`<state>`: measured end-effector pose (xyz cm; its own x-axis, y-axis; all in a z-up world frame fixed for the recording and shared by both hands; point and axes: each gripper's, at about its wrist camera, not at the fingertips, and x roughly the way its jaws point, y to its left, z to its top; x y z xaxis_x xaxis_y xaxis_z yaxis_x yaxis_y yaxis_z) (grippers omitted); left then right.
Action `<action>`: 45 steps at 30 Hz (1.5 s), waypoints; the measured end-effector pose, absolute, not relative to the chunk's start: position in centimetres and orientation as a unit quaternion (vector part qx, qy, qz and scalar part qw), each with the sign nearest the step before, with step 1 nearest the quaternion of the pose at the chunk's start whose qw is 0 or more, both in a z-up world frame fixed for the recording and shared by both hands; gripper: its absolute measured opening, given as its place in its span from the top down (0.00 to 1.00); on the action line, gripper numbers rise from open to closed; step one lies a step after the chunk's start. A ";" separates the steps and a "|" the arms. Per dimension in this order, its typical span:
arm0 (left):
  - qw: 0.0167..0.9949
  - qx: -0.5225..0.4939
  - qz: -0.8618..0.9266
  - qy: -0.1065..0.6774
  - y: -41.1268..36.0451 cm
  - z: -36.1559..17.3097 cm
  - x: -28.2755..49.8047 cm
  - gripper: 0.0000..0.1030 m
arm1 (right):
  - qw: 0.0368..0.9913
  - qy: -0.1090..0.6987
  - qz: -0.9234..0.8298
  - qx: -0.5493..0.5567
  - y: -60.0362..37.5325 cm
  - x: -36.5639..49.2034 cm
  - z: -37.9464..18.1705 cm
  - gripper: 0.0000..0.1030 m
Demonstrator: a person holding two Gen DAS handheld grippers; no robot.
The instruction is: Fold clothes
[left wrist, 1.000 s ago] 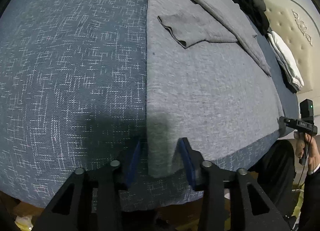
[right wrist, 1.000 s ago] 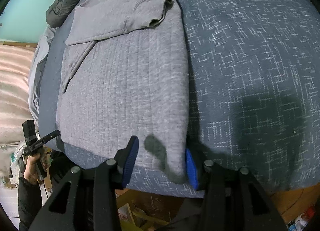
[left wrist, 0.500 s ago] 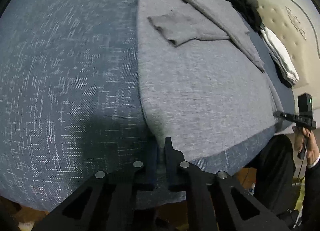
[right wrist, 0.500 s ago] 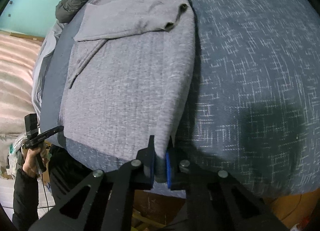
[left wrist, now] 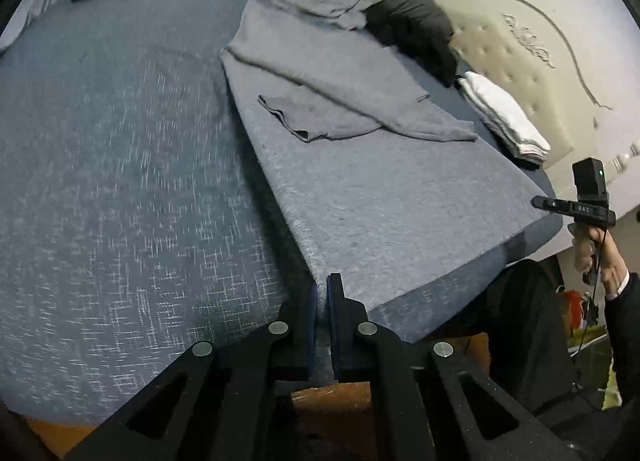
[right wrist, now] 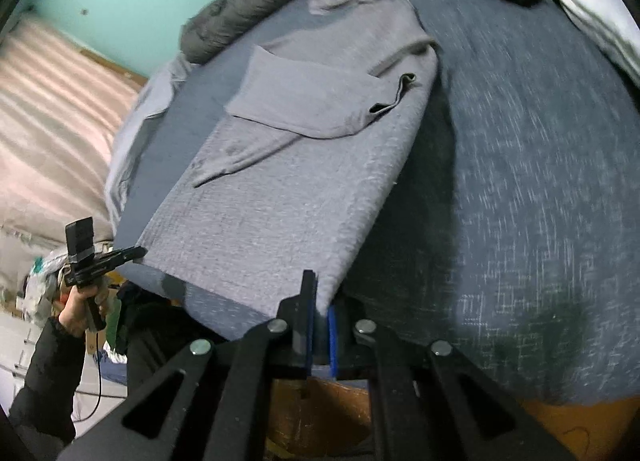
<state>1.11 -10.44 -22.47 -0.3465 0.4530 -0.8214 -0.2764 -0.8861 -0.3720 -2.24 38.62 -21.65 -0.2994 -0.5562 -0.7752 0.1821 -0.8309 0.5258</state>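
Sweater (left wrist: 360, 197), grey, lies on the bed (left wrist: 120, 181) with sleeves folded in, each hem corner clamped in the jaws of left gripper (left wrist: 322, 293) and right gripper (right wrist: 318, 301); thin fabric could slip out.

Black claw (left wrist: 322, 293) arms, blue pads, silver screws, black sleeve (right wrist: 48, 373)

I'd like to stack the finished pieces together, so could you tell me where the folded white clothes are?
The folded white clothes lie at the bed's right edge in the left wrist view, beside the cream headboard and past the grey sweater.
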 end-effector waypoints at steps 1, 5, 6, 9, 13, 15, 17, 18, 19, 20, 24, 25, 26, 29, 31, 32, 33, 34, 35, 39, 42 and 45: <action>0.223 -0.522 0.819 -0.083 -10.5 -22.1 1.3 0.95 | 0.238 -0.170 -0.790 0.539 38.6 -2.1 -21.1 0.96; 0.225 -0.507 0.828 -0.085 -11.6 -20.8 2.4 0.95 | 0.251 -0.165 -0.800 0.520 38.6 -1.2 -19.4 0.96; 0.226 -0.503 0.830 -0.086 -12.0 -20.4 2.8 0.95 | 0.255 -0.165 -0.802 0.515 38.7 -1.0 -19.1 0.96; 0.230 -0.490 0.836 -0.090 -13.0 -19.3 4.0 0.95 | 0.263 -0.163 -0.806 0.505 39.0 -0.4 -18.4 0.96; 0.237 -0.473 0.844 -0.089 -13.0 -17.9 5.4 0.95 | 0.277 -0.161 -0.813 0.486 39.2 0.5 -17.1 0.96; 0.242 -0.465 0.847 -0.084 -12.9 -17.1 6.4 0.95 | 0.286 -0.158 -0.818 0.474 39.2 1.0 -16.1 0.96; 0.247 -0.456 0.851 -0.084 -12.6 -16.3 7.3 0.95 | 0.294 -0.155 -0.822 0.462 39.3 1.5 -15.1 0.96; 0.249 -0.451 0.853 -0.084 -12.5 -15.9 7.7 0.95 | 0.298 -0.154 -0.824 0.456 39.4 1.8 -14.6 0.96; 0.252 -0.446 0.855 -0.084 -12.4 -15.5 8.1 0.95 | 0.302 -0.152 -0.825 0.452 39.5 2.1 -14.1 0.96; 0.254 -0.441 0.857 -0.085 -12.4 -15.0 8.6 0.95 | 0.306 -0.151 -0.827 0.448 39.6 2.3 -13.6 0.96; 0.262 -0.428 0.861 -0.082 -12.3 -13.6 9.9 0.95 | 0.324 -0.137 -0.829 0.435 39.7 3.6 -11.9 0.96; 0.262 -0.427 0.861 -0.082 -12.3 -13.5 9.8 0.95 | 0.329 -0.133 -0.829 0.433 39.6 3.9 -11.5 0.96; 0.262 -0.427 0.862 -0.081 -12.3 -13.5 9.8 0.95 | 0.333 -0.127 -0.829 0.431 39.5 4.2 -11.2 0.96; 0.261 -0.427 0.862 -0.082 -12.4 -13.3 9.4 0.95 | 0.335 -0.115 -0.828 0.435 39.6 4.4 -11.3 0.96; 0.260 -0.429 0.861 -0.086 -12.4 -13.5 8.7 0.95 | 0.331 -0.114 -0.828 0.439 39.7 4.0 -11.7 0.96; 0.259 -0.430 0.860 -0.088 -12.4 -13.6 8.3 0.95 | 0.328 -0.116 -0.828 0.441 39.8 3.7 -11.9 0.96; 0.258 -0.431 0.860 -0.089 -12.3 -13.6 7.9 0.95 | 0.325 -0.118 -0.828 0.442 39.9 3.4 -12.1 0.96; 0.257 -0.431 0.860 -0.091 -12.3 -13.6 7.4 0.95 | 0.322 -0.120 -0.828 0.443 40.0 3.1 -12.3 0.96; 0.256 -0.431 0.860 -0.092 -12.4 -13.6 6.8 0.95 | 0.322 -0.122 -0.827 0.445 39.9 2.6 -12.6 0.96; 0.248 -0.429 0.863 -0.096 -12.5 -13.4 4.1 0.95 | 0.320 -0.121 -0.825 0.449 39.6 0.7 -12.6 0.96; 0.237 -0.430 0.866 -0.097 -12.7 -13.2 1.1 0.95 | 0.313 -0.130 -0.826 0.450 39.9 -1.6 -12.4 0.96; 0.228 -0.429 0.868 -0.102 -12.9 -13.0 -2.4 0.95 | 0.300 -0.141 -0.829 0.450 40.2 -4.5 -12.1 0.96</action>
<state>-2.44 -12.92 -13.03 -0.5280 0.4831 -0.6985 -0.3076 -0.8754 -0.3729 -4.55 40.16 -12.12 -0.4156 -0.6245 -0.6613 0.3716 -0.7802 0.5032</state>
